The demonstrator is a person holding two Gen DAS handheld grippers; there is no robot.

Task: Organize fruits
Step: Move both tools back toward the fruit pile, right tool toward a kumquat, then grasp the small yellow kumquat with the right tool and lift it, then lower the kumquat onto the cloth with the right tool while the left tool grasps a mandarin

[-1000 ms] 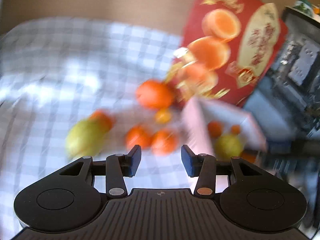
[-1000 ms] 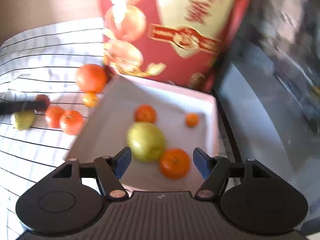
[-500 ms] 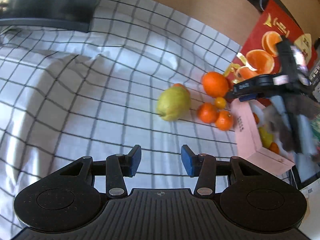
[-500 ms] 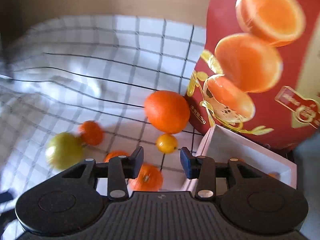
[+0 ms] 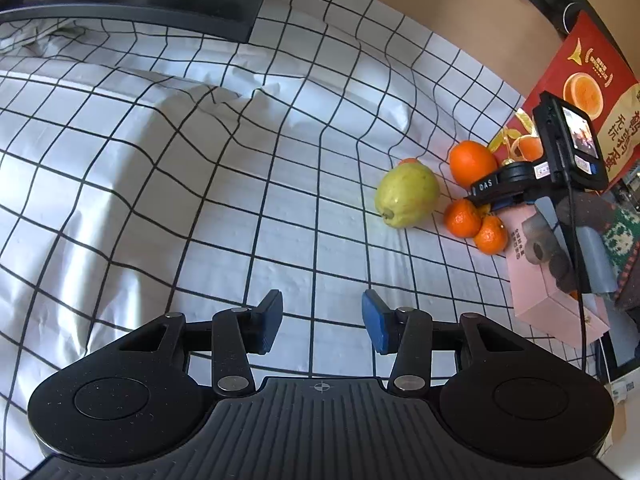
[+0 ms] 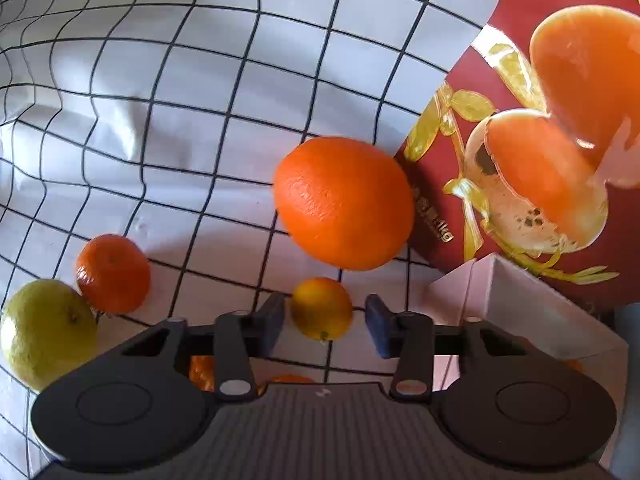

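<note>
The kumquat [image 6: 321,308] is seen on the cloth [image 6: 200,120] directly between the right gripper's [image 6: 324,322] jaws, which have just been closing without visibly touching it, while the left gripper [image 5: 322,322] is held spread and empty, well apart.

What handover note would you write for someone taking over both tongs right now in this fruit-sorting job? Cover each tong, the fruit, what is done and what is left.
Left tongs: open, empty, above the checked cloth.
Right tongs: have just been closing around the small yellow fruit; it sits between the pads, not clearly pinched yet.
On the cloth: big orange against the red carton, green pear, three mandarins.
Pink box beside them; contents mostly hidden, so nothing confirmed done.
Left: finish the grip, probably box this fruit, then the rest.
</note>
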